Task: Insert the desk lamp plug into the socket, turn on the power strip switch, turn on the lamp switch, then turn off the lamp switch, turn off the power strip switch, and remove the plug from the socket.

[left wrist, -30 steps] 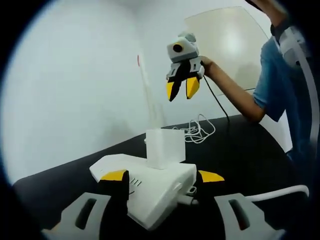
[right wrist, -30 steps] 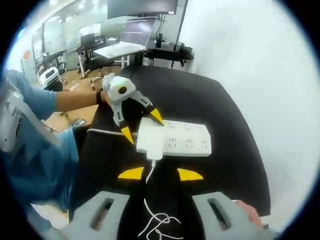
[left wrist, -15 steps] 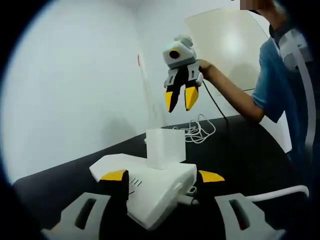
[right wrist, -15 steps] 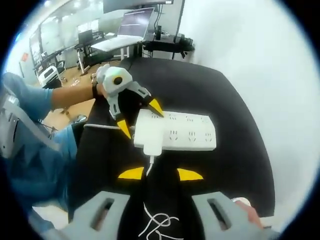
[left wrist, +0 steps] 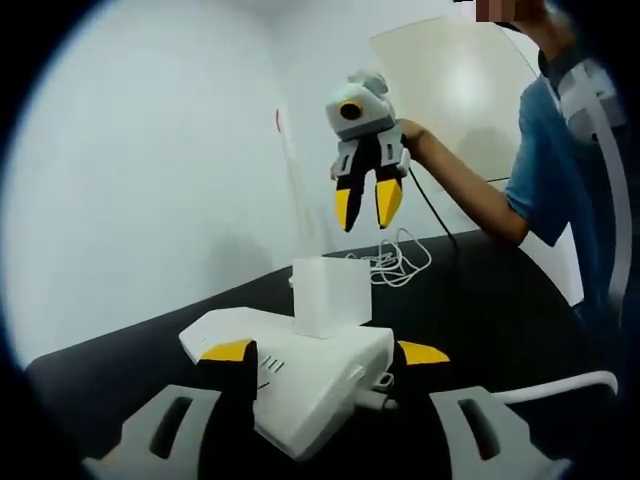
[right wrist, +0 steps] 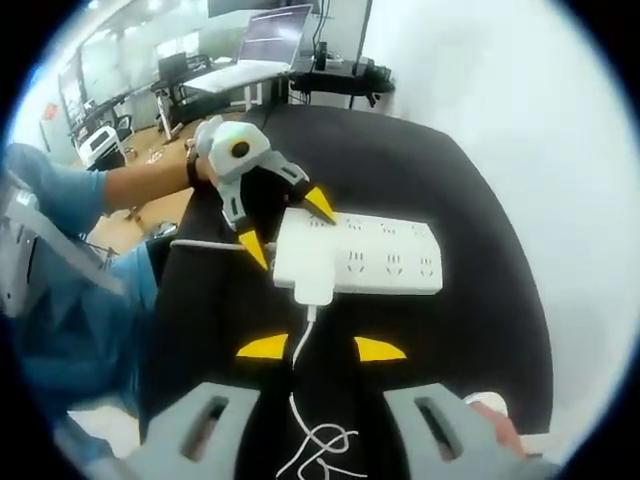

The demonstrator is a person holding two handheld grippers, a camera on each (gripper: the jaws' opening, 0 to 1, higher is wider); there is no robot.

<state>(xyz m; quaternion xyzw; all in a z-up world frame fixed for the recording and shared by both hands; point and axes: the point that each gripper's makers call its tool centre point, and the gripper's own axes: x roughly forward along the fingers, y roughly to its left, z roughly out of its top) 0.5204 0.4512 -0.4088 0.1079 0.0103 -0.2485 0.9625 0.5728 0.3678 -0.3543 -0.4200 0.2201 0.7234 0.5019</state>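
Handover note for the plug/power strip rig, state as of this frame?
Left gripper: jaws open around one end of the white power strip, steadying it on the black table.
Right gripper: raised above the strip, jaws slightly apart, empty.
Plug: white block, seated upright in the strip; its cable trails off in loops on the table.
Done: plug looks inserted.
Cannot tell: switch states; where in the on/off sequence we are.
Left: at least pulling the plug; check the switches before that.
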